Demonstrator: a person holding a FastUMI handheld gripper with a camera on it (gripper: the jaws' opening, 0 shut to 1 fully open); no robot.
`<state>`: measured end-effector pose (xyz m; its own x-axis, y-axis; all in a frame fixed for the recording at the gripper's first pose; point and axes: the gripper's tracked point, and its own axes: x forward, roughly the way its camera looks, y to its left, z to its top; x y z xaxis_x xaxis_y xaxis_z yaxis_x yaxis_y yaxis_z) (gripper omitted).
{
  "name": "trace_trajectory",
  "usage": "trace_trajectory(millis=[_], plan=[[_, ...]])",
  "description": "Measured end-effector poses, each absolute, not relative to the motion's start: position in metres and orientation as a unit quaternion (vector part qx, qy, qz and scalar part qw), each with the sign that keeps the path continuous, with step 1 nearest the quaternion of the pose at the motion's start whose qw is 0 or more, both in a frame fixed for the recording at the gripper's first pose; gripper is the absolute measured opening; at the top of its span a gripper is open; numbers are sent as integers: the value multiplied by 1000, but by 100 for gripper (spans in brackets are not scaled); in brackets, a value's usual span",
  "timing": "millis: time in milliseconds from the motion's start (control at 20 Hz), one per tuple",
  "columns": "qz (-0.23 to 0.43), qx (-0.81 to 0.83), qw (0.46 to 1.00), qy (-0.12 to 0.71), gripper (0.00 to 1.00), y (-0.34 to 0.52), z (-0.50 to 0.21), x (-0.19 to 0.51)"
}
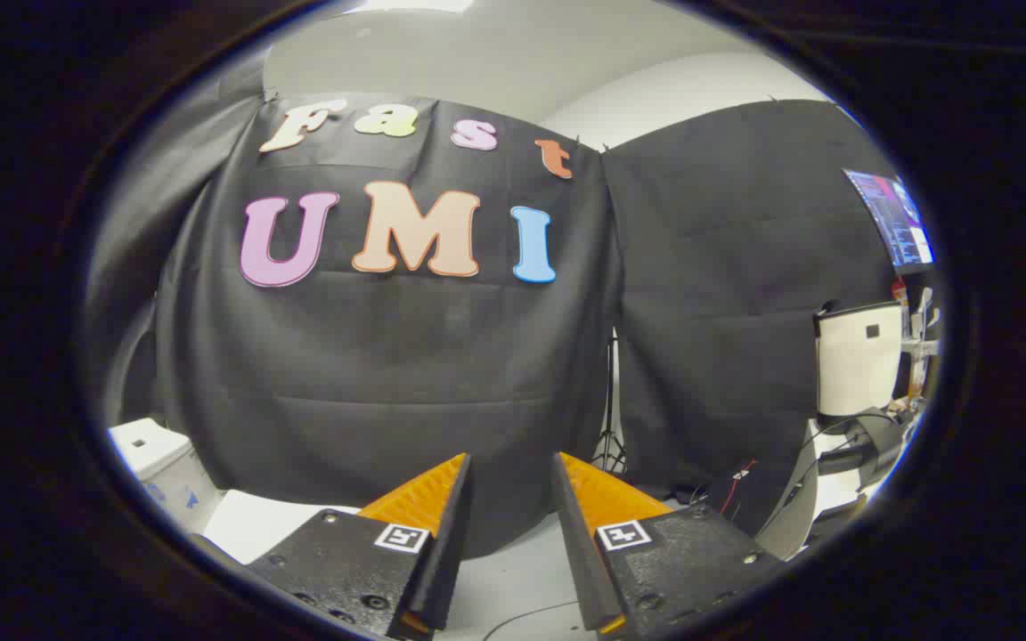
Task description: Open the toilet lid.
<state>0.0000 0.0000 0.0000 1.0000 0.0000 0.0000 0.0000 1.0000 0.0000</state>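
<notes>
**Tool released, toilet off to the left**

The tool (510, 467) is released: its two fingers (451, 534) stand apart with a clear gap between them, and nothing is held there. Each finger body carries a small square marker (402, 538) near its base. Through the gap and just ahead of the fingers lies a pale floor (513, 570), crossed by a thin cable.

Beyond the fingers hangs the black cloth wall (388, 374), in two draped panels. A tripod (609, 436) stands in the slit between the panels.

Well left of the fingers, low against the cloth, sits the white toilet (152, 458). Whether its lid is up or down cannot be told.

To the right, a white box (858, 358) sits on a stand among cables, with a screen (896, 218) above it.
</notes>
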Motion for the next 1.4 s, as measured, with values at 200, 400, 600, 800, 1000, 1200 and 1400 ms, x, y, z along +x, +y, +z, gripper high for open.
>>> trace_trajectory(millis=[200,400,600,800,1000,1200,1400], plan=[[-4,-3,1000,16,58,-6,-7,-2],[-3,8,1000,22,60,-8,-13,0],[-5,26,999,27,62,-13,-19,2],[1,54,998,39,63,-14,-29,5],[27,122,989,76,65,-7,-52,19],[62,220,966,124,63,12,-92,39],[95,315,928,176,62,33,-140,58]])
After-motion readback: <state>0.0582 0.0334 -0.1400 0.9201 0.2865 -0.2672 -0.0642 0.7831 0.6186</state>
